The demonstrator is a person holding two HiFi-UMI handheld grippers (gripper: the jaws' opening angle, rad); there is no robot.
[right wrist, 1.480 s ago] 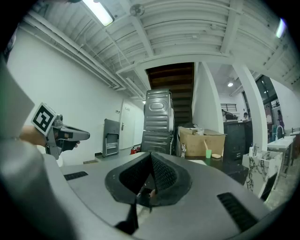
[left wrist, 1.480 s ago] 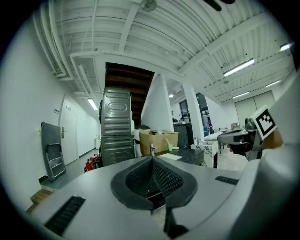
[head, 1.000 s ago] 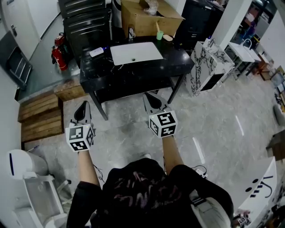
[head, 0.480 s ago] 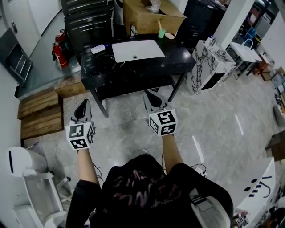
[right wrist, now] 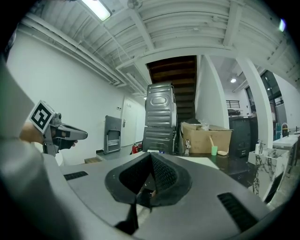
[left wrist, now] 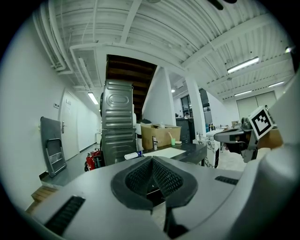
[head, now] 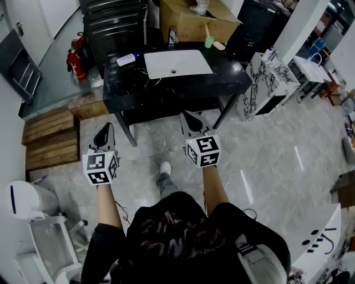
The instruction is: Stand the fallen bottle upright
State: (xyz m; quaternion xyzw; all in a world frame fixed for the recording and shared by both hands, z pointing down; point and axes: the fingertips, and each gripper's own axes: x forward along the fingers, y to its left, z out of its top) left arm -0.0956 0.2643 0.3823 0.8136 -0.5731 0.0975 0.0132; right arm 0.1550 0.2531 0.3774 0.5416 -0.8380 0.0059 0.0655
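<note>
The fallen bottle (head: 126,59), white with a blue cap, lies on its side at the left end of the black table (head: 227,77); the left gripper view shows the bottle (left wrist: 132,155) just above the jaws. My left gripper (head: 103,135) is held over the floor, well short of the table, shut and empty; its ribbed pads (left wrist: 161,176) meet. My right gripper (head: 190,120) is near the table's front edge, also shut with nothing in it. Each gripper shows in the other's view: the right gripper (left wrist: 248,136) and the left gripper (right wrist: 56,133).
A white sink basin (head: 177,64) with a faucet (head: 173,36) is set in the table, with a green cup (head: 209,41) behind it. A cardboard box (head: 194,16), grey metal units (head: 113,22), fire extinguishers (head: 75,55), wooden pallets (head: 50,138) and a marbled cabinet (head: 266,83) surround it.
The person has stepped toward the table; a shoe now shows on the floor between the arms. Both grippers have come closer to the table and stay shut.
</note>
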